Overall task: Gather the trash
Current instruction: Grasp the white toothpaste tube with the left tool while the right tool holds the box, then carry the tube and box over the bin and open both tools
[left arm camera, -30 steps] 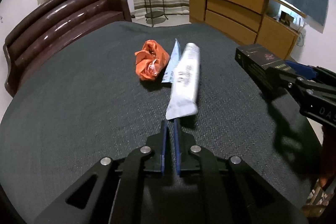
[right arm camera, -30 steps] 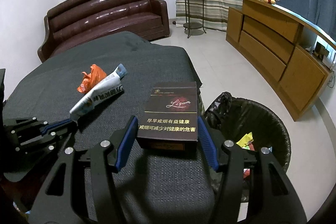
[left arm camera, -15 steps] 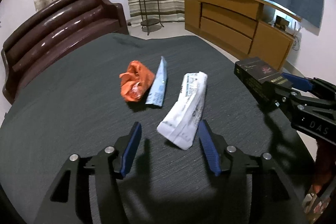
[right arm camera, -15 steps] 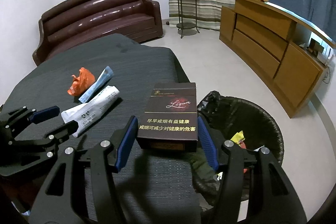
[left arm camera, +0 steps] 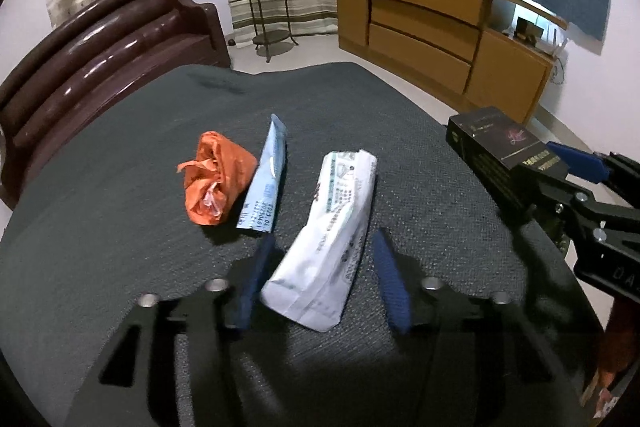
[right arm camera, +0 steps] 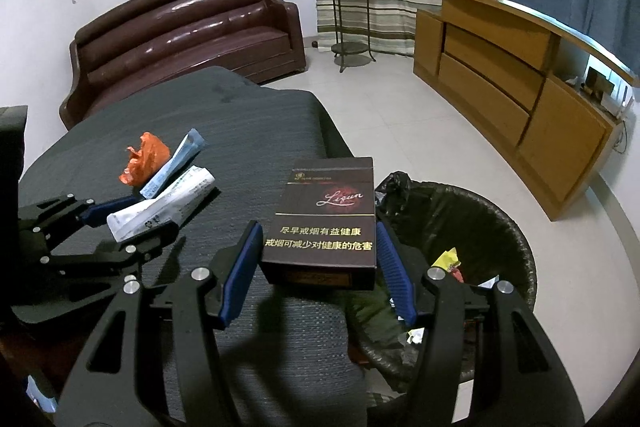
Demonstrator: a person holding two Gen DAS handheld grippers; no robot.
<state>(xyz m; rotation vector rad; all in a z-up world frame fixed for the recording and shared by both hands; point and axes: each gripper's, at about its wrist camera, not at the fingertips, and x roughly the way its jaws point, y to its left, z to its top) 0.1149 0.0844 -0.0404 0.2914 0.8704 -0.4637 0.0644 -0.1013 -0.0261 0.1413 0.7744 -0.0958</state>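
Observation:
My left gripper (left arm camera: 324, 279) is open, its jaws on either side of the near end of a white printed wrapper (left arm camera: 332, 239) that lies on the dark table (left arm camera: 100, 247). An orange plastic bag (left arm camera: 216, 183) and a light blue sachet (left arm camera: 266, 183) lie just beyond it. My right gripper (right arm camera: 316, 267) is shut on a dark cigarette box (right arm camera: 328, 215), held at the table's right edge beside a black-lined trash bin (right arm camera: 460, 239). The left gripper (right arm camera: 120, 223) and the wrapper (right arm camera: 160, 207) also show in the right wrist view.
A brown leather sofa (right arm camera: 184, 31) stands behind the table. A wooden cabinet (right arm camera: 520, 87) runs along the right wall. A metal plant stand (right arm camera: 348, 7) stands by the curtains. The bin holds several scraps. Tiled floor (right arm camera: 400, 115) lies between table and cabinet.
My left gripper opened, letting go of the white wrapper, which now lies on the table between its jaws. My right gripper has carried the box toward the bin.

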